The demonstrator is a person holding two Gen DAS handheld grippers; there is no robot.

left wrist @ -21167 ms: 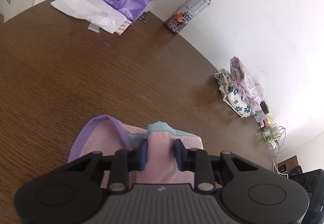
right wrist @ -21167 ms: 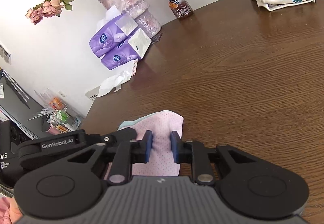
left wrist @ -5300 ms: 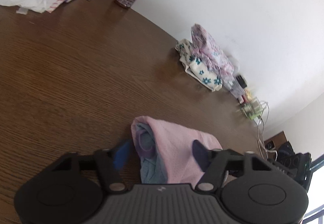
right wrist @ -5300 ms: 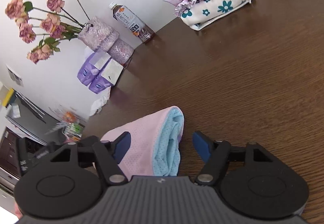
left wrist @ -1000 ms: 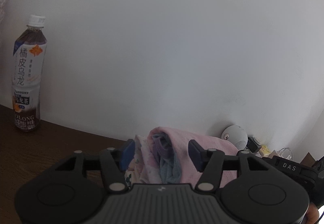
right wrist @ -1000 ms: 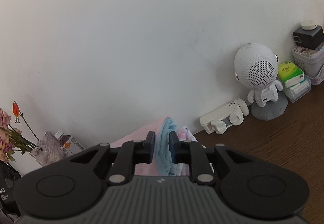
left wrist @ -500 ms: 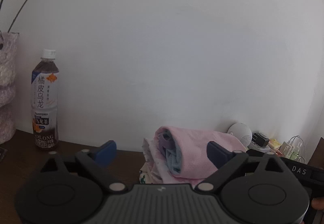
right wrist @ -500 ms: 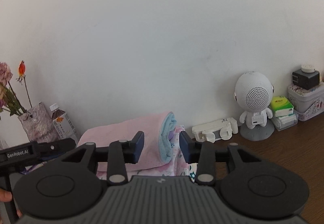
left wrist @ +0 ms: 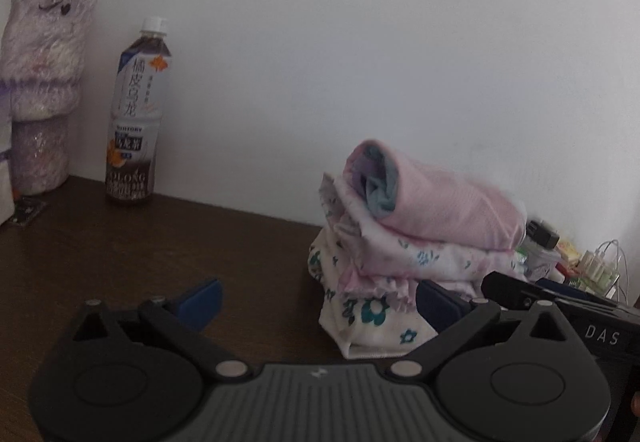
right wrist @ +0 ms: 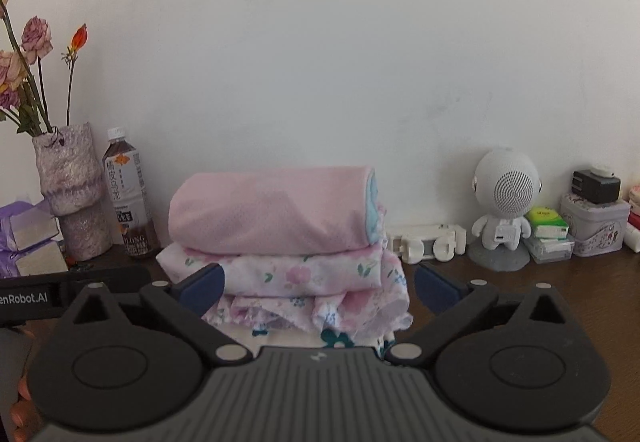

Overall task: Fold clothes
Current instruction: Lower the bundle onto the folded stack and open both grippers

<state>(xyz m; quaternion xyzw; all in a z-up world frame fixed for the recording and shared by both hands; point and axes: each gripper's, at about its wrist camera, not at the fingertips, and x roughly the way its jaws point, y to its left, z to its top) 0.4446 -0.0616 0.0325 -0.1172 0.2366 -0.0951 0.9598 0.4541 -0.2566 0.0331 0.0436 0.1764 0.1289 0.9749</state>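
Brown table (right wrist: 560, 282), folded pink garment (right wrist: 272, 210) atop floral pile (right wrist: 304, 282); left fingers (left wrist: 200, 300) apart, right fingers (right wrist: 202, 288) opening, empty.

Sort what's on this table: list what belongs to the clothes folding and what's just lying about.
Part of the job:
- folded pink garment, top of the pile
- floral garment beneath it
- white garment with teal flowers at the bottom

Just lying about:
- tea bottle
- vase of roses
- tissue packs
- white robot figure
- tin
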